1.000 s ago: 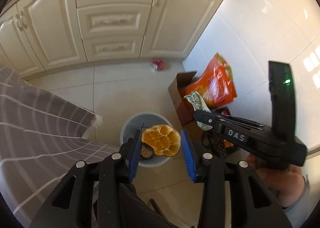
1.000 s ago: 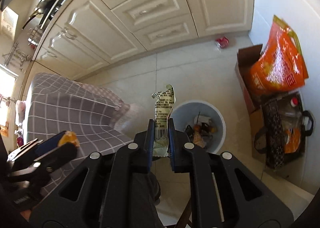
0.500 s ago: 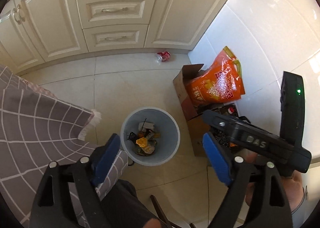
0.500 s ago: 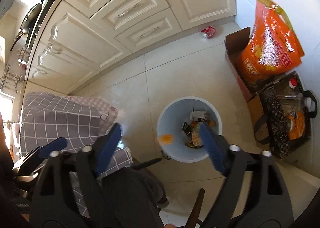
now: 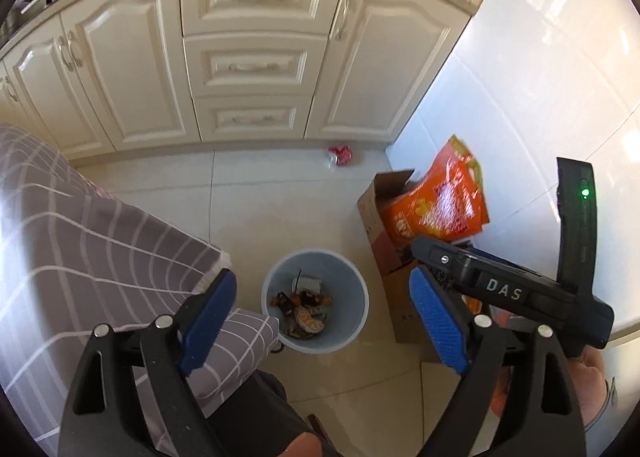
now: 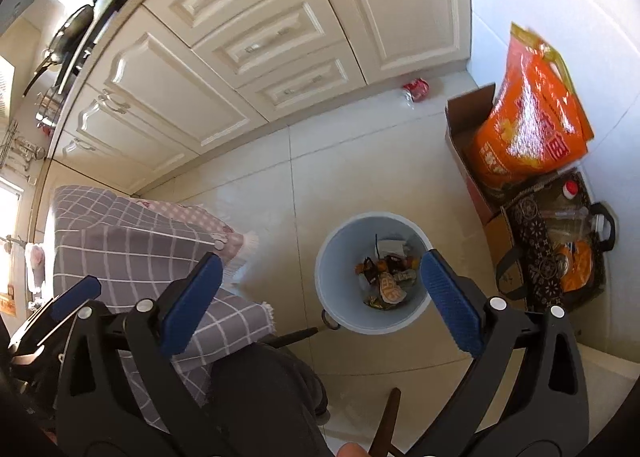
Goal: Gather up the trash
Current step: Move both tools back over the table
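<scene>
A pale blue trash bin (image 5: 352, 321) stands on the tiled floor and holds wrappers and orange peel (image 5: 306, 311); it also shows in the right wrist view (image 6: 332, 297) with the same trash (image 6: 386, 283). My left gripper (image 5: 322, 315) is open and empty, high above the bin. My right gripper (image 6: 320, 303) is open and empty, also above the bin. The right gripper's body (image 5: 512, 293) shows at the right of the left wrist view. A red crumpled wrapper (image 5: 340, 155) lies on the floor by the cabinets; it also shows in the right wrist view (image 6: 416, 89).
A table under a grey checked cloth (image 5: 80, 241) is at the left. A cardboard box (image 5: 380, 217) with an orange bag (image 5: 436, 201) stands by the white tiled wall. A dark patterned bag (image 6: 556, 253) sits beside it. Cream cabinets (image 5: 248, 65) line the back.
Both grippers opened. The orange peel dropped from the left one and the wrapper from the right one into the bin. Both grippers then rose and tilted up.
</scene>
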`<action>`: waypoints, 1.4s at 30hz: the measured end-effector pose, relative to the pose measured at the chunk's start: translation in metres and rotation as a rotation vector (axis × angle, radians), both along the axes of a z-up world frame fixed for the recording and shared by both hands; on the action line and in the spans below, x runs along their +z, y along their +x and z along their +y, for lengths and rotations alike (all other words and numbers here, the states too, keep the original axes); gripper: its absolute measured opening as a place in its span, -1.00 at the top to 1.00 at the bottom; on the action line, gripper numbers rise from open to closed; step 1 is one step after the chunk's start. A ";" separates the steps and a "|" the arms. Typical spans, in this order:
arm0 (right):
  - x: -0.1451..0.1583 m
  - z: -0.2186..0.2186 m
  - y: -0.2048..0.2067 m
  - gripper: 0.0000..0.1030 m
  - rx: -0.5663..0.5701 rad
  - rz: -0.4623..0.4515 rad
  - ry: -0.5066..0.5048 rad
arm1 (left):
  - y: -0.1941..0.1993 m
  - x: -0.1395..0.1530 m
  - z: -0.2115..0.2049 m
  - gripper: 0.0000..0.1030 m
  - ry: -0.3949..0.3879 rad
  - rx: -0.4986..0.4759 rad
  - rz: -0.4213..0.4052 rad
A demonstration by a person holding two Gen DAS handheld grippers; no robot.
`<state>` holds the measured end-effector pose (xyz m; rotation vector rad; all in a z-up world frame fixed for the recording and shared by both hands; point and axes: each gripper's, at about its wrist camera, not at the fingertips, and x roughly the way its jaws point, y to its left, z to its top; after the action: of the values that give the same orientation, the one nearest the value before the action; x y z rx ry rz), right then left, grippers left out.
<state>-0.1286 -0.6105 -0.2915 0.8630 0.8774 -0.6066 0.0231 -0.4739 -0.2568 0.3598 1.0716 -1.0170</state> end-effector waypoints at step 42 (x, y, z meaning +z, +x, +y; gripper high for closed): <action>0.203 0.335 0.207 -0.89 0.716 -0.312 -0.318 | 0.091 0.165 0.416 -0.68 -0.233 0.775 -0.440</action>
<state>0.0779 -0.2752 -0.0884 0.2988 0.7127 0.0232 0.1137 -0.0584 -0.0920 -0.0386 0.5919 -0.3299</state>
